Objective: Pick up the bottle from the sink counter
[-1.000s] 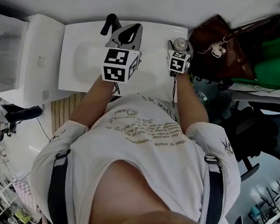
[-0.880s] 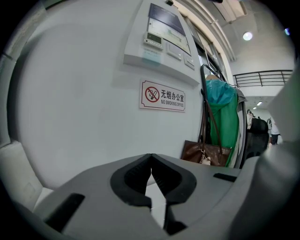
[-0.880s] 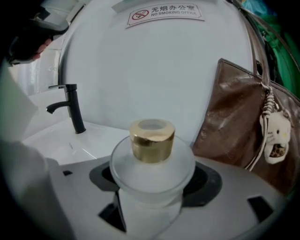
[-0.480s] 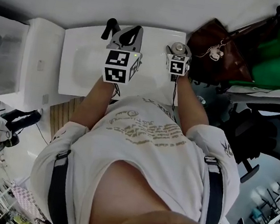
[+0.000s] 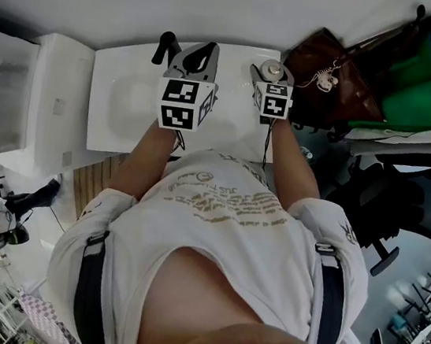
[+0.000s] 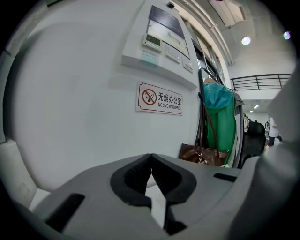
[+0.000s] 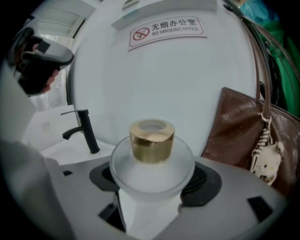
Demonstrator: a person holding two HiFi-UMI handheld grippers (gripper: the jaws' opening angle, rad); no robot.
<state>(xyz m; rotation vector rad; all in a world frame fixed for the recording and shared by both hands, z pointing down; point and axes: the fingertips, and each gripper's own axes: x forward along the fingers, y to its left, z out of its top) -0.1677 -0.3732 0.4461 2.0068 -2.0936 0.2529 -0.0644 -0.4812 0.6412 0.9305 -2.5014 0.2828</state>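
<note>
A frosted white bottle (image 7: 151, 176) with a gold cap (image 7: 151, 139) sits between the jaws of my right gripper (image 7: 152, 183), which is shut on its body. In the head view the right gripper (image 5: 272, 78) holds the bottle (image 5: 273, 70) at the back right of the white sink counter (image 5: 230, 125), close to the wall. My left gripper (image 5: 203, 53) hovers over the basin beside it. Its jaws meet at the tips in the left gripper view (image 6: 151, 164), shut with nothing between them. I cannot tell whether the bottle still rests on the counter.
A black faucet (image 5: 166, 45) (image 7: 86, 131) stands at the back of the basin (image 5: 126, 99). A brown bag (image 5: 333, 72) (image 7: 248, 136) hangs just right of the bottle, with green fabric (image 5: 426, 86) beyond. A no-smoking sign (image 7: 168, 29) is on the wall.
Both grippers have stayed almost in place over the counter. The right one has kept round the bottle; the head view has shifted slightly.
</note>
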